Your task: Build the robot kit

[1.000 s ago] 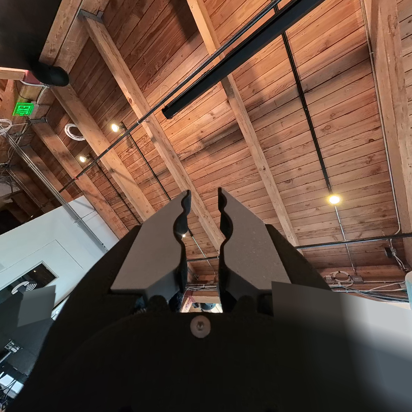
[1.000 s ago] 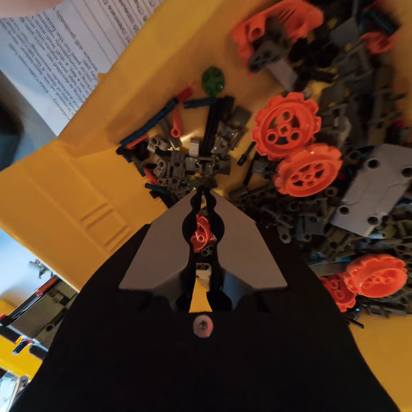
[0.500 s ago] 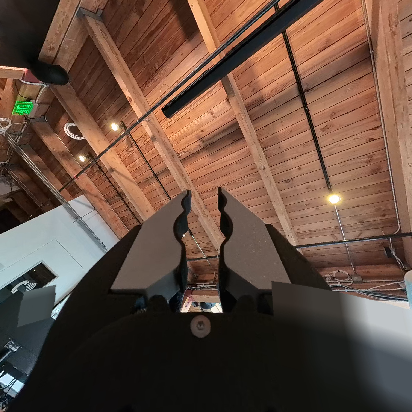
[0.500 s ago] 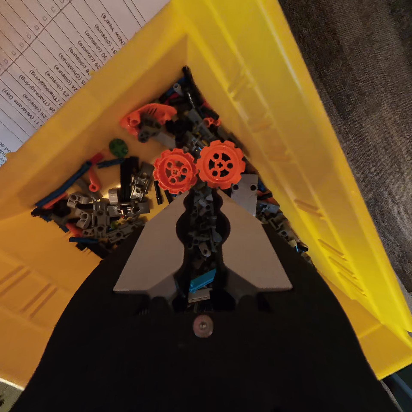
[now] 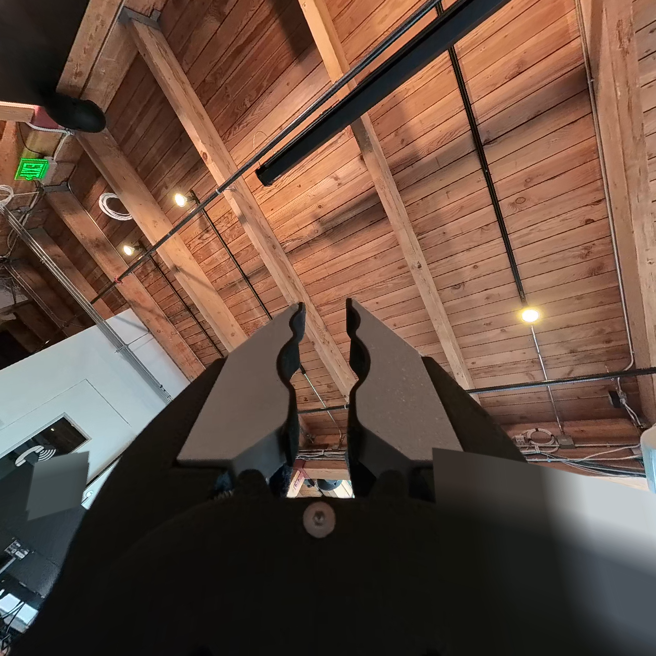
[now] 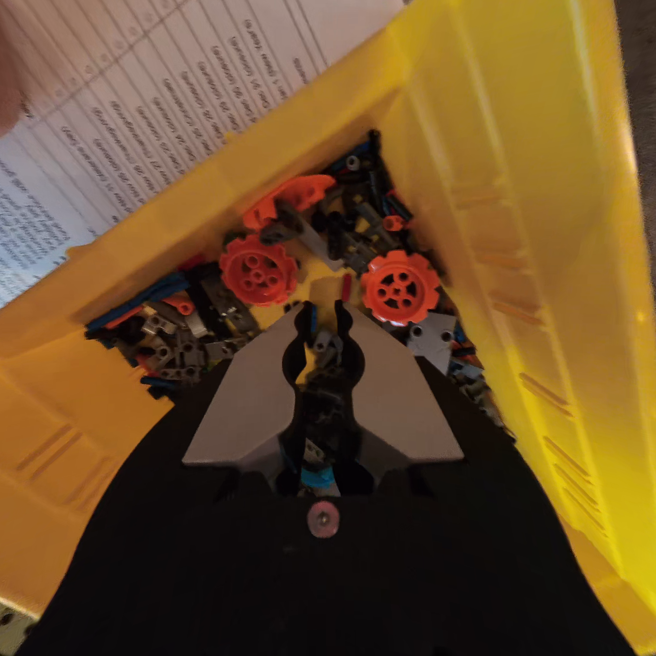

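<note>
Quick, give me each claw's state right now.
Left claw: open, empty, pointing up at the wooden ceiling.
Right claw: open, holding nothing, above loose parts in the yellow bin.

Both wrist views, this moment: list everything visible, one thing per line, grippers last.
Yellow bin: one, yellow plastic, fills the right wrist view.
Toothed wheels: two, orange, in the bin just beyond the right gripper's tips; the second lies to the right.
Small building parts: a loose heap, grey, black, blue and orange, on the bin floor.
Printed sheet: one, white, behind the bin's far wall.
Wooden ceiling: brown planks and beams, fills the left wrist view.
Spotlights: three lit, on the ceiling.
Exit sign: one, green, upper left.
Left gripper: open, empty, pointing at the ceiling.
Right gripper: open, above the parts.
</note>
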Motion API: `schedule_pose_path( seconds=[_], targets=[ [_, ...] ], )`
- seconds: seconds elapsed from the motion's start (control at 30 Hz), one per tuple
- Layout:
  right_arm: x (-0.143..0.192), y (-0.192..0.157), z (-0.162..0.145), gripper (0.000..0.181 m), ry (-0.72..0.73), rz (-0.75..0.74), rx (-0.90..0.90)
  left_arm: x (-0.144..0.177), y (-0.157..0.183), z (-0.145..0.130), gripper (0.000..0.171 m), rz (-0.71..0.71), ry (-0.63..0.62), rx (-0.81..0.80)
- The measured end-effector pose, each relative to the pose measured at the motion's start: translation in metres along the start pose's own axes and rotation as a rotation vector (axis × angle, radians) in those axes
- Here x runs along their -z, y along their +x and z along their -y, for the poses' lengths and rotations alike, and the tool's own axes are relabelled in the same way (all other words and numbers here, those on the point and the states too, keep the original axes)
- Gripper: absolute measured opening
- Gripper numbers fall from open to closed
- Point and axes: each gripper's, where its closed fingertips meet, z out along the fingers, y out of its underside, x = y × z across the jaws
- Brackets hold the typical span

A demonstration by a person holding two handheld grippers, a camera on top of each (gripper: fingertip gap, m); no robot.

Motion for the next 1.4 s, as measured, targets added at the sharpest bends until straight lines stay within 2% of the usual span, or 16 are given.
schedule_pose_path(
  seconds=[0.1, 0.23, 0.47, 0.53, 0.6, 0.7, 0.83, 0.93, 1.07, 1.13, 1.23, 1.33, 1.4],
  targets=[
    [0.003, 0.018, -0.013, 0.015, -0.038, -0.076, -0.001, 0.0, 0.001, -0.001, 0.02, 0.0, -0.002, -0.002],
    [0.003, 0.029, -0.034, 0.017, -0.092, -0.094, -0.029, 0.0, 0.0, 0.0, 0.02, 0.001, 0.0, -0.004],
    [0.003, 0.0, -0.053, 0.017, -0.154, 0.059, -0.112, 0.0, 0.0, -0.001, 0.02, 0.001, -0.004, 0.0],
    [0.005, -0.005, -0.052, 0.022, -0.135, 0.07, -0.119, 0.0, 0.0, 0.0, 0.02, 0.001, 0.0, -0.002],
    [0.008, -0.016, -0.05, 0.015, -0.118, 0.128, -0.143, 0.0, 0.001, 0.001, 0.02, 0.001, 0.002, -0.005],
    [0.011, -0.024, -0.051, 0.015, -0.105, 0.153, -0.14, 0.0, 0.001, 0.001, 0.02, 0.001, 0.002, -0.003],
    [0.02, 0.008, -0.046, 0.014, -0.02, 0.019, -0.145, 0.0, 0.001, 0.0, 0.02, 0.0, 0.002, -0.003],
    [0.023, 0.041, -0.054, 0.013, -0.032, -0.104, -0.169, 0.0, 0.001, 0.0, 0.02, 0.001, 0.001, -0.008],
    [0.013, 0.047, -0.054, 0.012, -0.034, -0.1, -0.17, 0.0, 0.0, -0.001, 0.02, 0.003, -0.002, -0.004],
    [0.009, 0.052, -0.055, 0.006, -0.055, -0.139, -0.14, 0.0, -0.001, -0.001, 0.02, 0.003, -0.002, -0.001],
    [0.009, 0.06, -0.057, 0.009, -0.078, -0.174, -0.151, -0.001, 0.0, -0.002, 0.02, 0.001, -0.004, -0.002],
    [0.014, 0.067, -0.053, 0.013, -0.046, -0.195, -0.184, 0.0, 0.0, -0.001, 0.02, 0.001, -0.001, -0.003],
    [0.015, 0.06, -0.043, 0.012, 0.008, -0.139, -0.207, 0.0, -0.001, -0.001, 0.02, 0.002, -0.001, 0.0]
  ],
)
